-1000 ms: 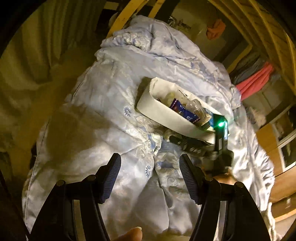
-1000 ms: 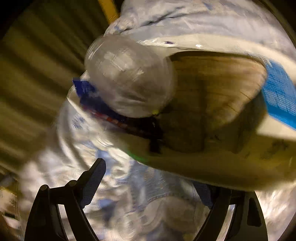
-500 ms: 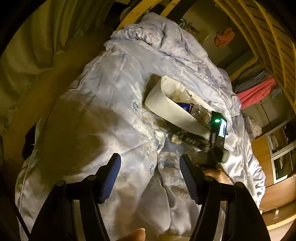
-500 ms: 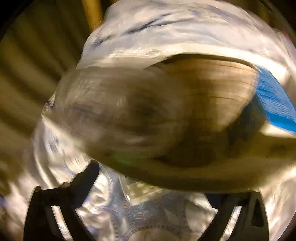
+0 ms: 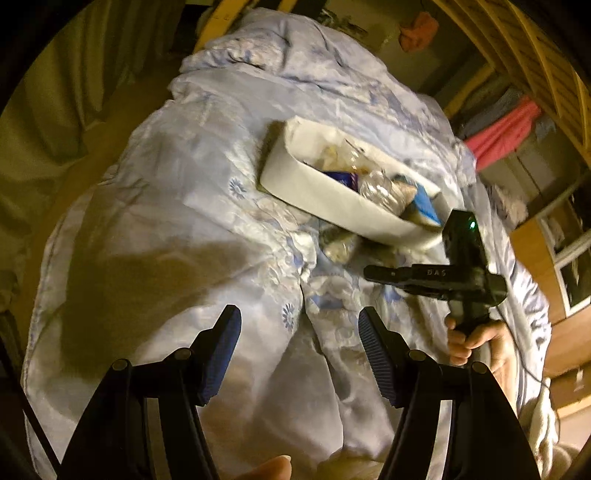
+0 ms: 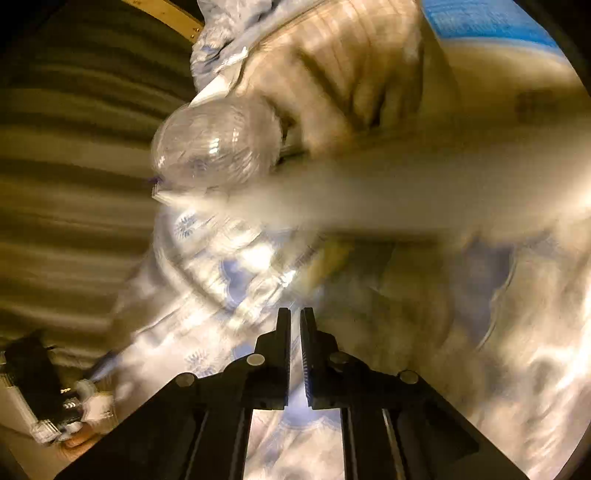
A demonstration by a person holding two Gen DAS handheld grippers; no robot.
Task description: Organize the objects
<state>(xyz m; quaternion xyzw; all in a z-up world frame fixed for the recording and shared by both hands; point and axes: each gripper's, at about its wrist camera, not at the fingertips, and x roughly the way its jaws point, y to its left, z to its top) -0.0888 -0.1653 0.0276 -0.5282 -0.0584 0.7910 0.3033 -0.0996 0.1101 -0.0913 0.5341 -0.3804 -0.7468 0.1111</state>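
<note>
A long white box [image 5: 325,192] lies on the pale blue floral duvet [image 5: 184,206]. Inside it are a clear plastic bottle [image 5: 380,186], a blue packet [image 5: 424,206] and other small items. My left gripper [image 5: 299,317] hangs open over bare duvet, short of the box, with nothing between its fingers. My right gripper [image 5: 371,274] hovers just in front of the box's near right end, gripped by a hand [image 5: 469,339]. In the right wrist view its jaws [image 6: 295,319] are shut on nothing, below the blurred box wall [image 6: 406,184] and the bottle [image 6: 218,147].
A small crumpled shiny wrapper [image 5: 338,247] lies on the duvet against the box's near wall. The bed's wooden frame [image 5: 221,18] runs behind. Clothes [image 5: 502,133] hang at the right. A curtain [image 5: 55,92] hangs along the left side.
The right gripper's jaws went from wide open to shut on nothing, and it drew back from the box and rolled. The left gripper drifted slightly over the duvet.
</note>
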